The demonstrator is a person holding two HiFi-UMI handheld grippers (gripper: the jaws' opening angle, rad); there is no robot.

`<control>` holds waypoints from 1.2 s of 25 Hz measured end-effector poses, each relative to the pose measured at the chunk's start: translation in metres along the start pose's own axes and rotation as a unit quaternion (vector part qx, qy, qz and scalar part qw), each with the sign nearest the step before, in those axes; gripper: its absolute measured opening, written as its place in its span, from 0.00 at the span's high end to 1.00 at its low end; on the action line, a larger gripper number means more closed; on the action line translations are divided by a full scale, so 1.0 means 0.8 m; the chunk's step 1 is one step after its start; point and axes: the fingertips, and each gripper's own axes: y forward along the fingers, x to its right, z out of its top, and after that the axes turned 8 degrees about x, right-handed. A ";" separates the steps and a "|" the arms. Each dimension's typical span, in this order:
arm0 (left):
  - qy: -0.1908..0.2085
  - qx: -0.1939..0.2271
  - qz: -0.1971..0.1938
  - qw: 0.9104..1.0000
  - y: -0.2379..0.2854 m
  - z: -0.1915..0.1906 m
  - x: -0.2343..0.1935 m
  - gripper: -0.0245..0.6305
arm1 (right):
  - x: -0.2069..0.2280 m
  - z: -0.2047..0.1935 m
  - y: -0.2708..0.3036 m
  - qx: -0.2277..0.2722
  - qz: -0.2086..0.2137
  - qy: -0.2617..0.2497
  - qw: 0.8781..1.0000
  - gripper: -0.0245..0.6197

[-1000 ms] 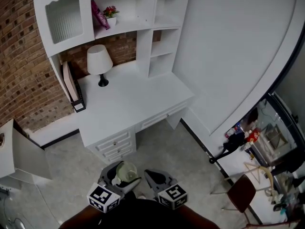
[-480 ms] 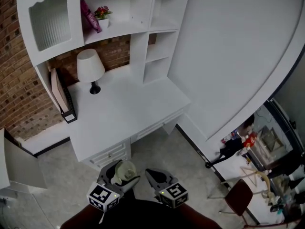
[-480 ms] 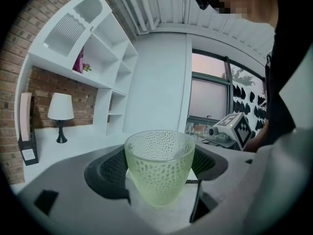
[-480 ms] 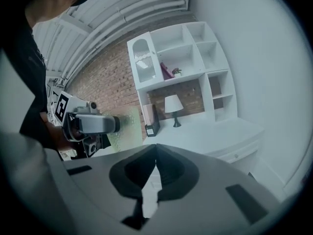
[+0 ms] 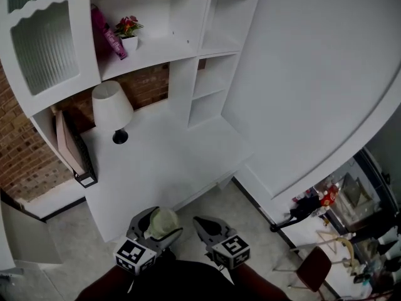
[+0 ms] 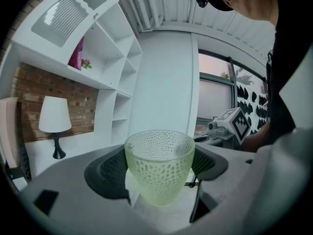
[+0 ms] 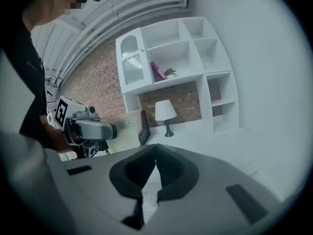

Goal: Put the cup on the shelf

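The left gripper (image 5: 158, 224) is clamped on a pale green dimpled glass cup (image 6: 159, 173), upright, by the front edge of the white surface (image 5: 169, 162). The right gripper (image 5: 204, 223) beside it is closed and empty. Each gripper's cube bears a black-and-white square marker (image 5: 230, 253).

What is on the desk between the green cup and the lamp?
Nothing: in the head view, only bare white desk separates cup from lamp.

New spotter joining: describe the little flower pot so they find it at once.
Start at the white shelf unit above the desk. On its wide open shelf, right of the ribbed-glass door, stands the flower pot: small, white, red blooms. The pink packet leaning beside it is taller, flowerless.
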 end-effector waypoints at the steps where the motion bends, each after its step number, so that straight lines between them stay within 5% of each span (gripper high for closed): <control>1: 0.000 -0.001 -0.002 1.000 0.008 0.003 -0.014 0.38 | 0.007 0.003 0.014 0.001 -0.002 0.007 1.000 0.95; 18: -0.027 -0.018 -0.037 0.999 0.073 0.016 -0.163 0.38 | 0.068 0.029 0.161 -0.011 -0.028 0.014 0.999 0.95; 30: -0.033 -0.016 0.015 0.999 0.085 0.009 -0.205 0.38 | 0.088 0.058 0.207 -0.005 0.013 -0.034 0.999 0.95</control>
